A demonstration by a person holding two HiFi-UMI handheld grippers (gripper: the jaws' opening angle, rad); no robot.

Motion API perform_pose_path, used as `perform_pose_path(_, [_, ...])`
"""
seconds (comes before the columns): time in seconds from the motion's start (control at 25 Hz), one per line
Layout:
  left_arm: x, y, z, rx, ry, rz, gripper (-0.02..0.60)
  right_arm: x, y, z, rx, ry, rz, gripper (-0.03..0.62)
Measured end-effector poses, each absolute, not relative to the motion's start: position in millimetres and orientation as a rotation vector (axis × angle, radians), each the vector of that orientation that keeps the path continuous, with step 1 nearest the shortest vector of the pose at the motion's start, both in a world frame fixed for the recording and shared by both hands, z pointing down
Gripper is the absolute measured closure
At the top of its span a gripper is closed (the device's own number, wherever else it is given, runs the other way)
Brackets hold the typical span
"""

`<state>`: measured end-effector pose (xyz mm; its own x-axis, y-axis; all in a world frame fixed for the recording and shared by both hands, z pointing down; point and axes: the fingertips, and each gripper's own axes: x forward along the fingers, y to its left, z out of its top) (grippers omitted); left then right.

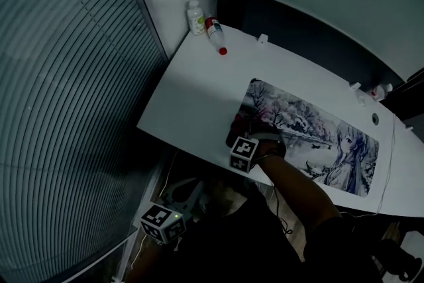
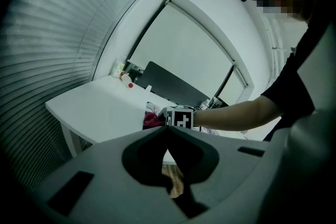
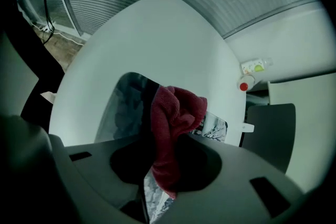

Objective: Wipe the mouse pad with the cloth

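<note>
Desk (image 1: 192,99) runs from near left to far right, with window blinds (image 1: 66,76) along its left side.

Mouse pad (image 1: 311,132) lies flat on the desk's right half, its long side close to the near edge. The desk's left half is beside it.

Bottle (image 1: 195,16) stands at the desk's far left corner. Second bottle (image 1: 215,35) is just beside it on the right.

Cloth (image 3: 173,123) rests on the mouse pad's left end, bunched between the jaws of the right gripper (image 3: 165,165), which sits over that end.

Left gripper (image 2: 169,157) is off the desk, below and in front of its near edge, to the left of the right gripper.
</note>
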<state>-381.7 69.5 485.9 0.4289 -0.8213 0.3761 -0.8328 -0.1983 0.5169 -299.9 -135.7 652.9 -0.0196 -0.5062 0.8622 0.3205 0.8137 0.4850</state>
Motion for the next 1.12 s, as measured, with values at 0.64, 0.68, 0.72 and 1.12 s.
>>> perform_pose_path(0.64, [-388.8,112.7,470.6,2.113,-1.312,0.057,0.575,-302.3,-53.0,655.4,0.198,-1.508,-0.548,0.483])
perform_pose_path(0.68, [-389.0,115.8,470.7,2.117,-1.309,0.06,0.575,-302.9,-49.7,656.0,0.204,-1.529,-0.523,0.483])
perform_pose_path(0.72, [-389.2,118.9,470.2,2.12,-1.307,0.06,0.575,-303.5,-45.8,655.8,0.212,-1.56,-0.483,0.484])
perform_pose_path(1.12, [-360.0,128.0,471.1,2.175,-1.224,0.108,0.575,-294.0,-6.6,549.9,0.63,-2.478,0.708,0.482])
